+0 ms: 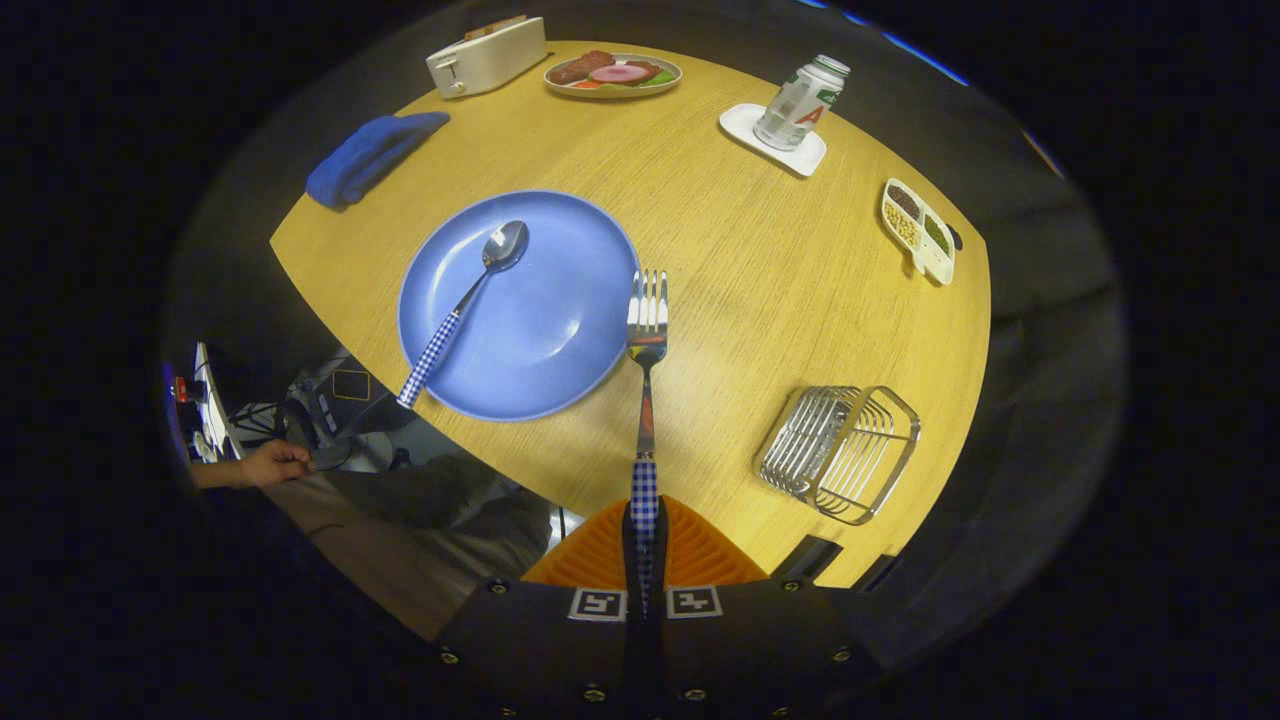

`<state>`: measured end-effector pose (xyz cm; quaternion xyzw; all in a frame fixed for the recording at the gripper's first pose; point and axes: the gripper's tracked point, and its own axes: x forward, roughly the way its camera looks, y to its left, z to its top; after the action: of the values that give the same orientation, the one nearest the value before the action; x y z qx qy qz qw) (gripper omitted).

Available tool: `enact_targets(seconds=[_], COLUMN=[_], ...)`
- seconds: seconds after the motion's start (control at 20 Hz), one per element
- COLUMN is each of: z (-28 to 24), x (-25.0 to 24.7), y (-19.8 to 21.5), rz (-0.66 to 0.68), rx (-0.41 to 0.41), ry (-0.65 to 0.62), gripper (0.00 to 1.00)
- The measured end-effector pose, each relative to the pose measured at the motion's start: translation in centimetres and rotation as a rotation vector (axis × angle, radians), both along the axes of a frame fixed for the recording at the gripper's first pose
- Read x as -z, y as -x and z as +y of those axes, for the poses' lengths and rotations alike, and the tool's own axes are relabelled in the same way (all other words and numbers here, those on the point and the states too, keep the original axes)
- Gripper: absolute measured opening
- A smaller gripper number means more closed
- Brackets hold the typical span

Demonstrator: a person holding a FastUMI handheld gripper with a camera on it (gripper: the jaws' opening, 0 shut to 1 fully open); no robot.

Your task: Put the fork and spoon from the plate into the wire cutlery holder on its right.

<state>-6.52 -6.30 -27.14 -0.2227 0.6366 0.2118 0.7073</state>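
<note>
- tongs (pixel 645 545) clenched on fork (pixel 646 330) handle, tines pointing ahead over counter (pixel 740 260)
- wire cutlery holder (pixel 840 452) near counter's near edge, right of fork
- spoon (pixel 470 300) on blue plate (pixel 560 340), handle overhanging its near rim

The gripper (pixel 645 535) pinches the fork (pixel 647 330) by its handle, tines out past the plate's (pixel 560 300) right rim. The spoon (pixel 470 295) lies on the plate, handle jutting over the tabletop's (pixel 730 270) near edge. The wire cutlery holder (pixel 840 452) sits right of the plate, near the tabletop's right corner.
</note>
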Motion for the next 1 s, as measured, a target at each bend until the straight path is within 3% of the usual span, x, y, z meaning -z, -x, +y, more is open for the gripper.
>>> enact_targets(seconds=[0.4, 0.75, 1.0], z=[-6.7, -14.0, -16.2], x=[-2.8, -4.0, -4.0], y=[2.2, 1.4, 0.3], rz=[0.103, 0.170, 0.215], rx=[-0.004, 0.013, 0.022], ry=[0.036, 0.161, 0.201], gripper=[0.00, 0.00, 0.00])
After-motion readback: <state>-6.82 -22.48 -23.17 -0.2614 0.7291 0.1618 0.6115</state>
